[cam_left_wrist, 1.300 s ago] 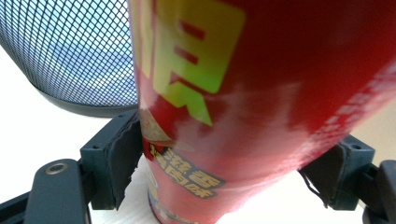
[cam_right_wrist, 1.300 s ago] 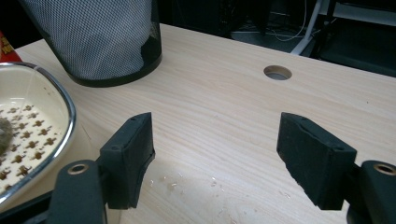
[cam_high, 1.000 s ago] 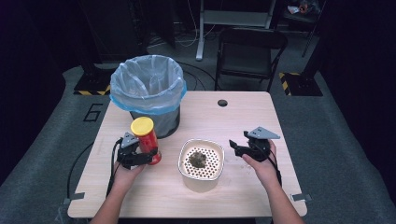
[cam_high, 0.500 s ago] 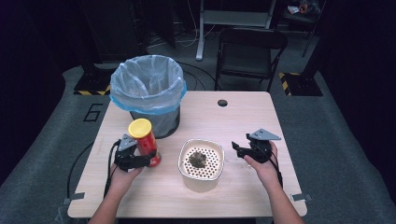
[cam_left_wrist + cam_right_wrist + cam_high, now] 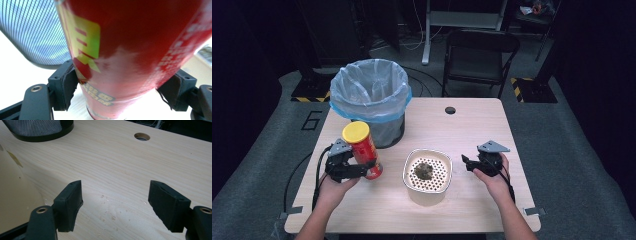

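The red canister point(image 5: 365, 150) with its yellow lid point(image 5: 355, 132) stood tilted on the table point(image 5: 472, 125), just in front of the lined wastebasket point(image 5: 371, 97); its label print was too blurred to read. The left gripper point(image 5: 362, 168) pinched its lower body, pads point(image 5: 67, 85) pressed against both sides. The right gripper point(image 5: 468, 163) sat spread wide and empty beside the perforated white bowl point(image 5: 428, 172), whose dark contents were hard to make out.

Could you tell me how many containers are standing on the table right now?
3: the lined trash bin at back left, the red can clamped in the left gripper, and the perforated cream bowl front centre.
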`<state>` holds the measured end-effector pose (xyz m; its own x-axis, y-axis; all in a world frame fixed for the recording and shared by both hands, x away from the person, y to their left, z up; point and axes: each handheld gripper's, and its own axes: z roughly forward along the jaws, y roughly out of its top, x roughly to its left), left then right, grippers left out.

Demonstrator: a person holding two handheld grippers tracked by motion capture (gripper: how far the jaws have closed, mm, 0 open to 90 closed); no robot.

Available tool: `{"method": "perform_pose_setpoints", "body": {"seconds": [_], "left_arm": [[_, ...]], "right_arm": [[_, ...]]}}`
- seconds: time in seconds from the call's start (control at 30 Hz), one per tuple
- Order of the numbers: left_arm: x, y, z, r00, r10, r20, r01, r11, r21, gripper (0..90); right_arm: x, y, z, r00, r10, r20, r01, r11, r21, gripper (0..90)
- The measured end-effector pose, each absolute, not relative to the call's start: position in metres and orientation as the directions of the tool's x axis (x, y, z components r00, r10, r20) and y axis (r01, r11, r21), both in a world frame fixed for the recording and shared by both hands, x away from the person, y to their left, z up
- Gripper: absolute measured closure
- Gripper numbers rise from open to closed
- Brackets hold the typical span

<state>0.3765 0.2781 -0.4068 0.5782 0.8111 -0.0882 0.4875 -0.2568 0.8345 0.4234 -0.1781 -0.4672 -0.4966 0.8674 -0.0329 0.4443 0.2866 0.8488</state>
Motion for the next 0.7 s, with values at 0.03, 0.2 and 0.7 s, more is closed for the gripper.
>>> {"method": "perform_pose_setpoints", "body": {"seconds": [0.03, 0.2, 0.7], "left_arm": [[0.375, 0.277, -0.402, 0.583, 0.808, -0.081, 0.484, -0.265, 0.834, 23.3], [0.37, 0.272, -0.38, 0.596, 0.801, -0.058, 0.476, -0.295, 0.828, 23.3], [0.369, 0.277, -0.333, 0.609, 0.79, -0.066, 0.466, -0.289, 0.836, 23.3]], "right_arm": [[0.423, -0.178, -0.468, -0.493, 0.87, -0.026, 0.45, 0.28, 0.848, 27.0], [0.422, -0.176, -0.468, -0.492, 0.87, -0.028, 0.45, 0.282, 0.847, 27.0], [0.422, -0.181, -0.472, -0.486, 0.873, -0.032, 0.46, 0.286, 0.841, 27.1]]}}
